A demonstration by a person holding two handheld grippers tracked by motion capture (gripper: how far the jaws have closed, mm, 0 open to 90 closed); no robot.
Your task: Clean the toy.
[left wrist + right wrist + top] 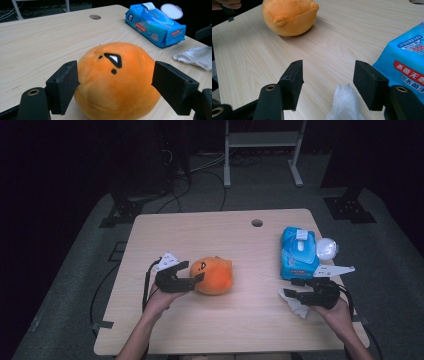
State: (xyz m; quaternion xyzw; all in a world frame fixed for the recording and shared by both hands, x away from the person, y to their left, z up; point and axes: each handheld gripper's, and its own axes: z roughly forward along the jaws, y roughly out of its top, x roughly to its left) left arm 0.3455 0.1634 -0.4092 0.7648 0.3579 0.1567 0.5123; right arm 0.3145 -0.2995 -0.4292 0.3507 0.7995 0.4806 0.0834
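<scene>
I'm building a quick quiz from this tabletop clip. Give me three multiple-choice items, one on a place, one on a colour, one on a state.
1. Where does the white wipe lie?
A. On top of the plush
B. On the table just ahead of the right claw
C. On the floor

2. What colour is the plush toy?
A. Green
B. Purple
C. Orange

3. How does the lid of the wipes pack stand?
A. Flipped open
B. Pressed shut
C. Torn off and lying by the plush

Right letters:
1 B, the right gripper view has the wipe low between the open jaws, on the wood.
2 C, every view shows it orange with a small black face.
3 A, the round white lid hangs back beyond the pack's far edge in the left gripper view.
</scene>
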